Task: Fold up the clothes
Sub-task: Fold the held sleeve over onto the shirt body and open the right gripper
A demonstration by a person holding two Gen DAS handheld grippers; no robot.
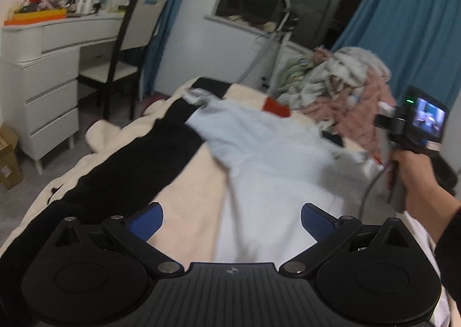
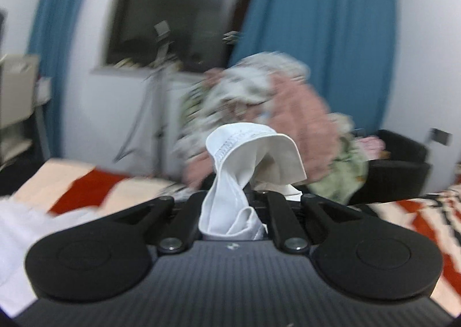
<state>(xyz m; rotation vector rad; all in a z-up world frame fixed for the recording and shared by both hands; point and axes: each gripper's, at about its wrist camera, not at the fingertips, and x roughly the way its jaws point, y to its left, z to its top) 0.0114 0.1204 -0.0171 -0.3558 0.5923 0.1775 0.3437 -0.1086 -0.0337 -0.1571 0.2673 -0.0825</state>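
Observation:
A white garment lies spread on the bed over a cream, black and red blanket. My left gripper is open and empty, with blue pads, just above the garment's near part. My right gripper is shut on a bunched white edge of the garment, which sticks up between its jaws. In the left wrist view the right gripper's body is held by a hand at the right, lifted above the bed.
A heap of unfolded clothes sits at the far end of the bed. A white dresser and a chair stand to the left. Blue curtains flank a dark window. A black armchair is at the right.

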